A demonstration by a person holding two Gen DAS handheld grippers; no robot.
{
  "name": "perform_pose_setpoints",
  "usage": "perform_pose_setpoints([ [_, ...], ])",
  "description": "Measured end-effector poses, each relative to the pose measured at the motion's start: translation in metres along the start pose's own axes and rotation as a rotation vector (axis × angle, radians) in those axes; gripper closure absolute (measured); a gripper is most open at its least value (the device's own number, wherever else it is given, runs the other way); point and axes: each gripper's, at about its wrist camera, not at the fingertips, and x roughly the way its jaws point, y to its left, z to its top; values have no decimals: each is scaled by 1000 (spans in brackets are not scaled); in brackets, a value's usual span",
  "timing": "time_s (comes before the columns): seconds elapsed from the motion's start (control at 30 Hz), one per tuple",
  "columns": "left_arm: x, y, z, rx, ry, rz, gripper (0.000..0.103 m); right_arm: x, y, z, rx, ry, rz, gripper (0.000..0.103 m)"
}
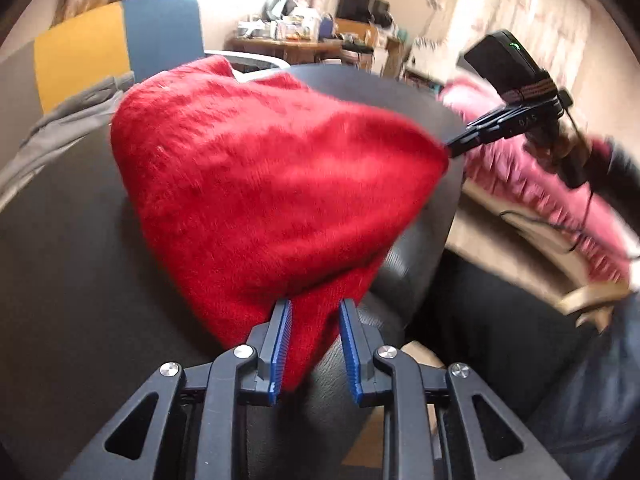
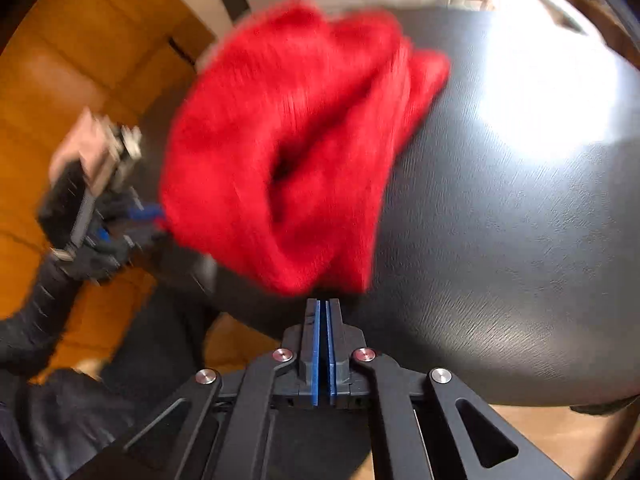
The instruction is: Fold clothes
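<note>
Your left gripper (image 1: 315, 336) sits nearest, blue pads part-spread with a bunched corner of the red sweater (image 1: 256, 184) running down between them. The left-hand pad lies against the knit; the right-hand pad shows a sliver of gap, so you cannot tell from here whether the pinch is firm.

Your right gripper (image 2: 323, 312) has its pads pressed flat together. The sweater's hem meets the tips, but motion blur hides whether any fabric is caught. In the left wrist view that same gripper (image 1: 452, 148) touches the garment's far right corner, tips to the cloth.

The sweater hangs stretched between your two grippers — long axis running from the near corner at your left pads up and across to the corner at your right tips. The rest bulges and drapes onto the surface, with folds and a dark hollow in the middle seen from the right wrist.

Beneath it: a black leather-textured surface (image 2: 500, 240), curved by the lens, catching a bright glare on its far side.

Further out — a grey garment (image 1: 60, 128) at the surface's left edge, a pink quilted piece (image 1: 520, 168) to the right, a yellow and blue panel (image 1: 112, 40) behind. A cluttered wooden desk (image 1: 288, 46) stands at the back of the room. Orange-brown flooring (image 2: 60, 92) shows below.
</note>
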Motion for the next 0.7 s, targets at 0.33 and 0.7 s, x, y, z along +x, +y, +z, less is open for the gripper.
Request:
perform_pose_setpoints([
  [0.33, 15, 1, -4, -24, -20, -13, 79, 1, -32, 66, 206, -239, 217, 25],
  [0.7, 13, 18, -7, -64, -34, -86, 79, 60, -29, 95, 291, -223, 145, 92],
])
